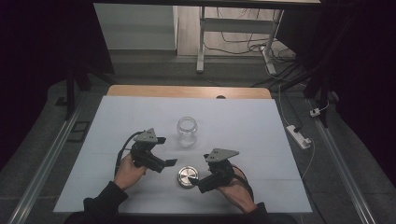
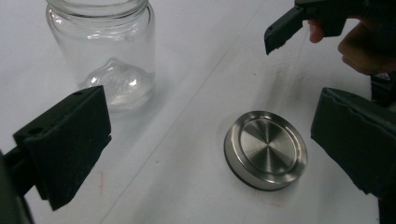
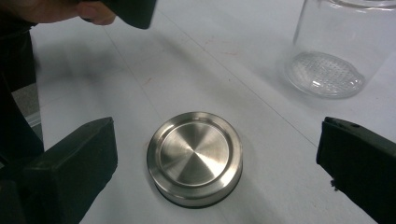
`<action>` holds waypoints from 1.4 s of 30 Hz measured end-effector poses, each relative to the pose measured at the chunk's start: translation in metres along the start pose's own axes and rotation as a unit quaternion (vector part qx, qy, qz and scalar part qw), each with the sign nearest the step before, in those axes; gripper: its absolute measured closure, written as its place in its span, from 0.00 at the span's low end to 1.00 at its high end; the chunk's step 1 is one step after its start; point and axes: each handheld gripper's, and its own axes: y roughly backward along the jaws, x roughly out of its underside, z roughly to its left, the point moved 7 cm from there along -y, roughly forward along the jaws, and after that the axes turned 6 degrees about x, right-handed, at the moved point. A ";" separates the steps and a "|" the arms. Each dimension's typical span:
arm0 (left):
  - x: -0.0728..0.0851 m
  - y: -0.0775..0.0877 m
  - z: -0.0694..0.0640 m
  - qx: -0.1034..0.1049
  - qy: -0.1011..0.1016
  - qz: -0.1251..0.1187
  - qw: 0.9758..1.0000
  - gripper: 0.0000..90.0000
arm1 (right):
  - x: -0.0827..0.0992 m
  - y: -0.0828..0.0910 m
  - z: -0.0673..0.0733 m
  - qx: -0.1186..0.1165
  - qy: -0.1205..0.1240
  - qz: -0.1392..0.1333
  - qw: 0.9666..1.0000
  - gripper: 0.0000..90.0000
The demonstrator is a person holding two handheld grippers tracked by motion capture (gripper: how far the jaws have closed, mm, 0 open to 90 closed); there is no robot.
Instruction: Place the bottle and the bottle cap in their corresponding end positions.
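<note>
Left gripper (image 1: pixel 164 151): held in the person's left hand (image 1: pixel 129 171) above the white table cover (image 1: pixel 116 116); jaws are spread wide and nothing is gripped.

Glass jar (image 1: pixel 187 131): upright, lidless, seen just beyond both grippers at mid-table.

Metal lid (image 1: pixel 187 177): laid flat on the cover, nearer the person than the jar, between the two grippers and touched by neither.

Right gripper (image 3: pixel 219 154): held in the right hand (image 1: pixel 236 192); jaws are parted widely either side of the lid, nothing clasped.
</note>
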 end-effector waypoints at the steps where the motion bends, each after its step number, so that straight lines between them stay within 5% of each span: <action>1: 0.001 0.002 -0.001 0.000 -0.001 0.000 1.000 0.00 | 0.000 0.001 0.000 0.001 0.000 0.000 1.000 0.00; 17: 0.023 0.037 -0.024 -0.016 0.009 -0.019 1.000 0.00 | -0.001 0.025 -0.008 0.023 0.007 -0.007 1.000 0.00; 30: 0.052 0.070 -0.035 -0.057 0.024 -0.018 0.998 0.00 | 0.002 0.046 -0.012 0.051 0.015 -0.007 0.999 0.00; 42: 0.075 0.096 -0.041 -0.088 0.042 -0.026 0.995 0.00 | 0.017 0.070 -0.028 0.084 -0.010 -0.008 0.996 0.00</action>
